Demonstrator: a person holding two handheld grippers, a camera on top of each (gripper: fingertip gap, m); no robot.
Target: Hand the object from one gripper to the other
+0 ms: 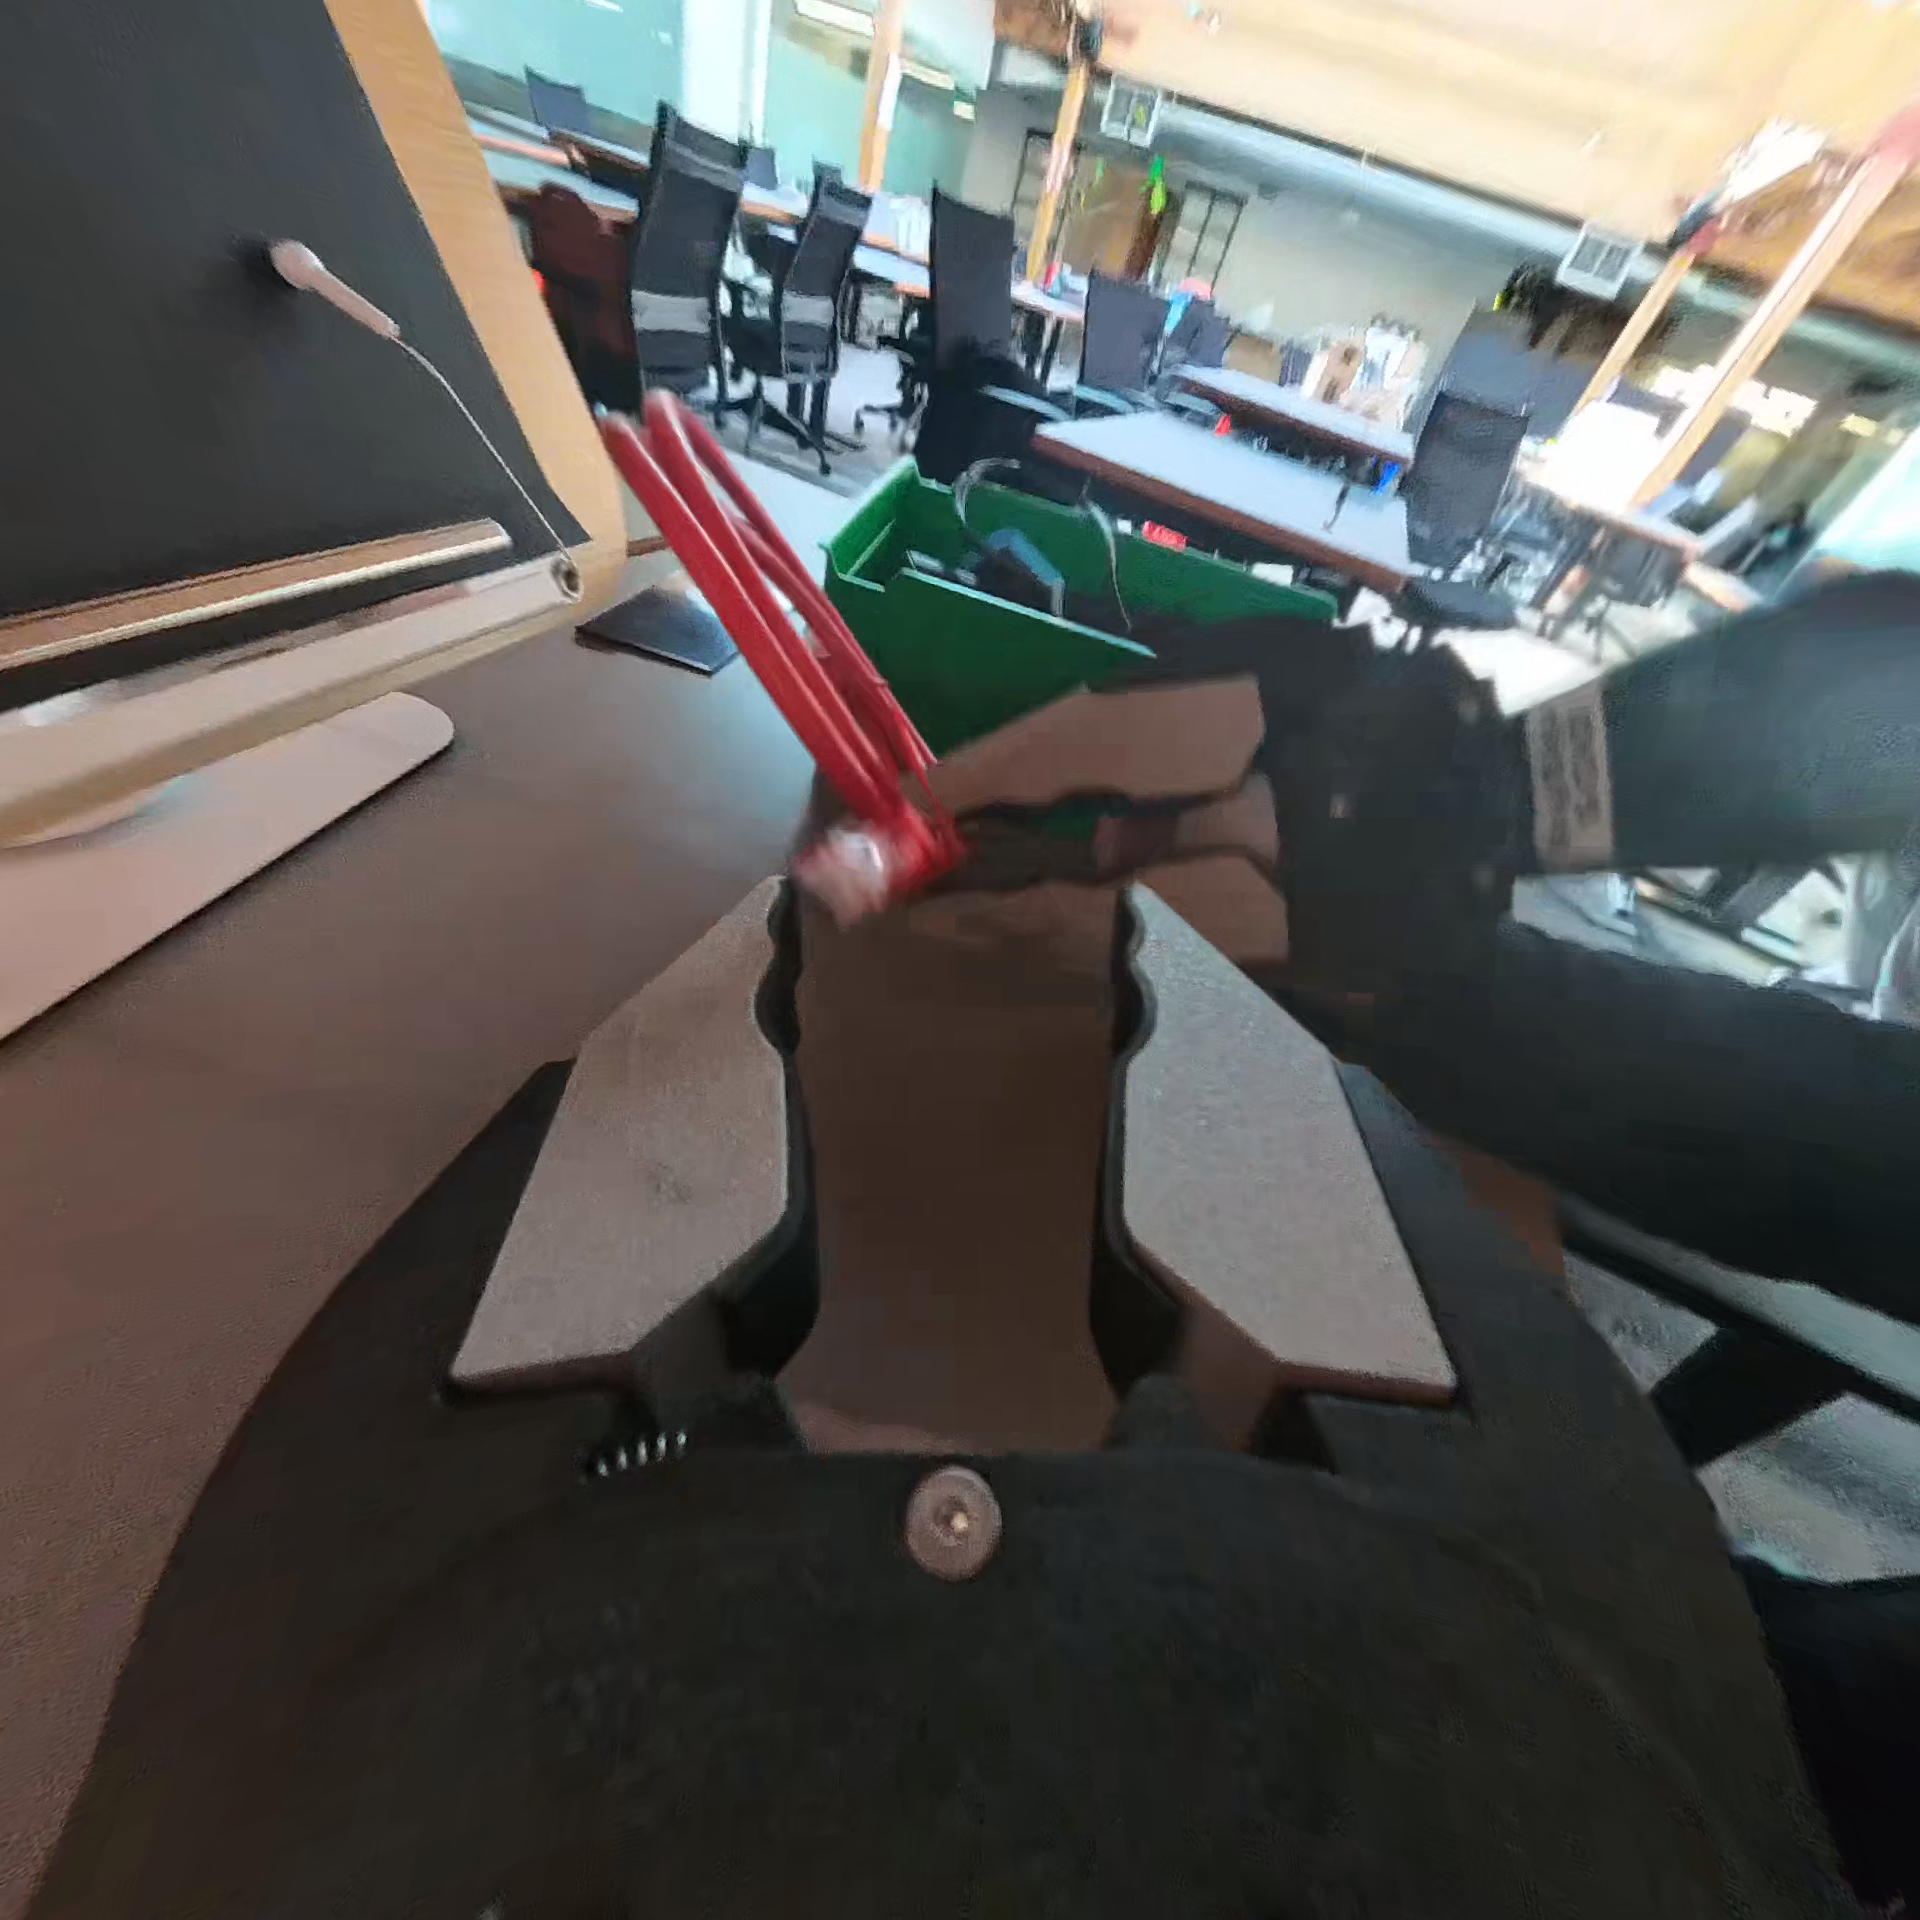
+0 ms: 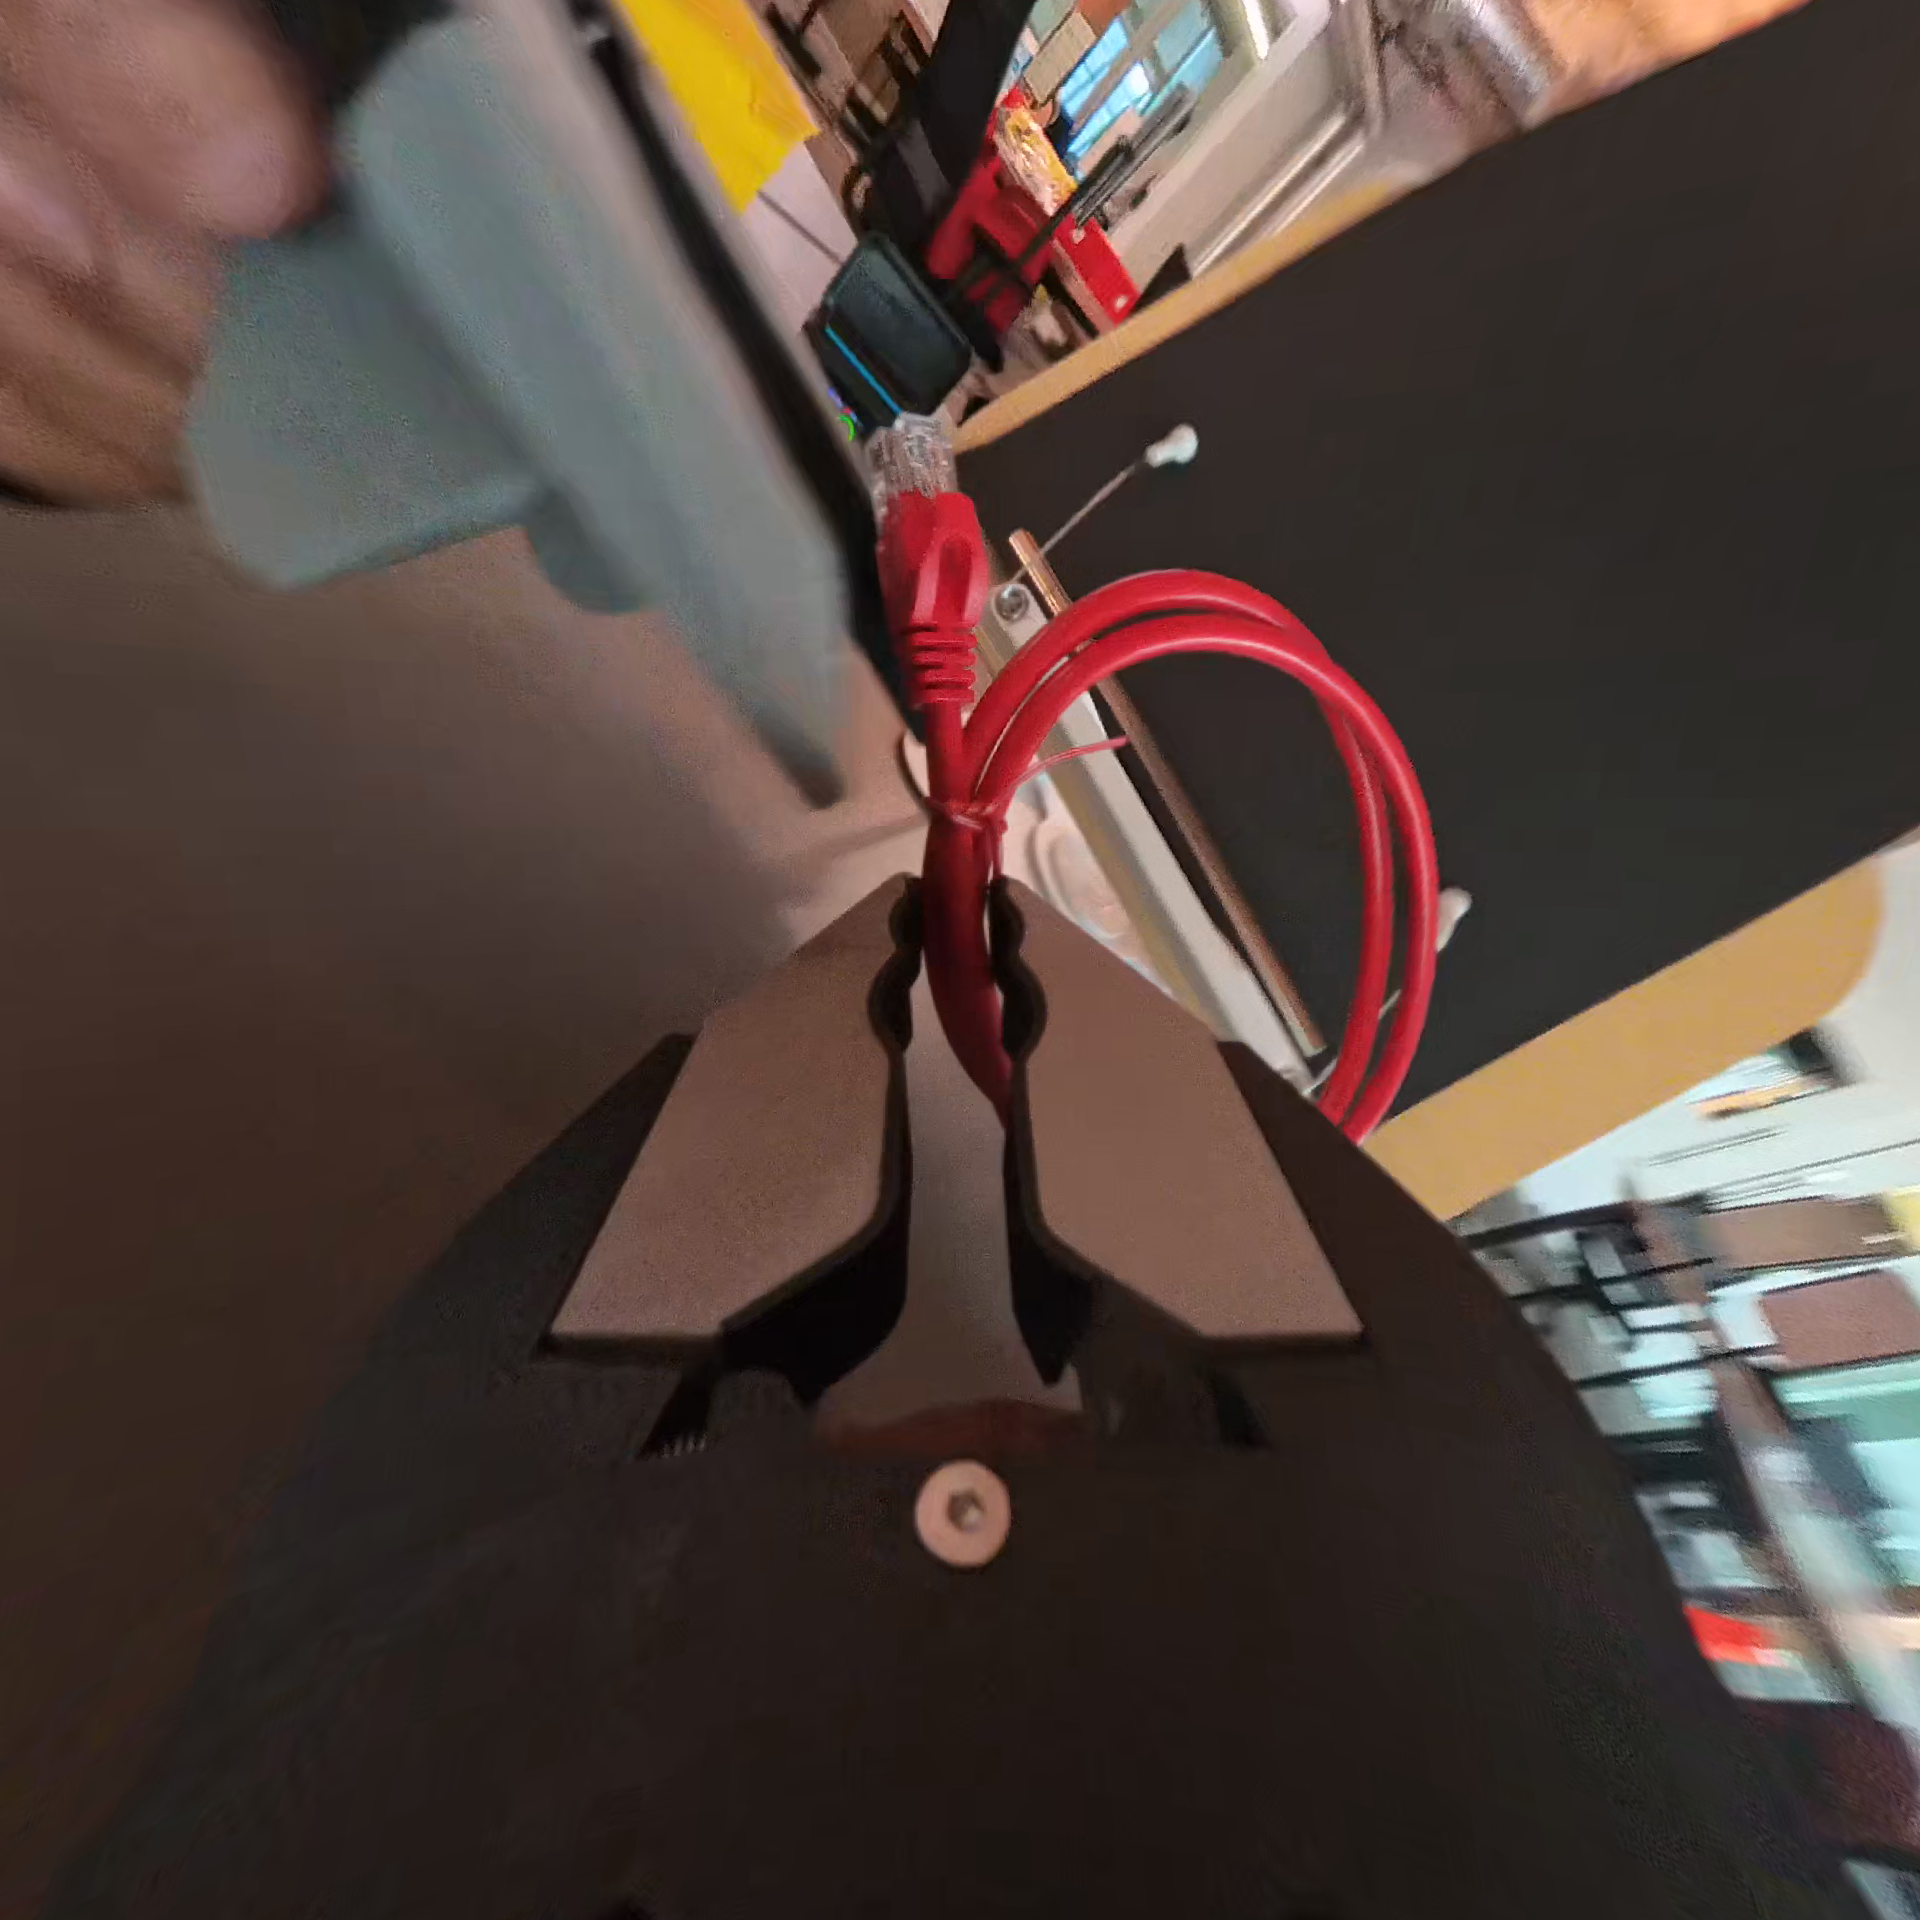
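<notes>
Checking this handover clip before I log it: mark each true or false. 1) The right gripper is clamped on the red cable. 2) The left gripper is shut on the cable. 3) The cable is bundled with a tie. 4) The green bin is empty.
1) True: the right gripper pinches the red cable.
2) False: the left gripper is open and holds nothing.
3) True: a tie binds the loops.
4) False: the green bin holds dark items.

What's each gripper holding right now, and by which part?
The right gripper is shut on the red cable, clamping the bundled strands just below the tie. The left gripper is open, holding nothing.
</notes>
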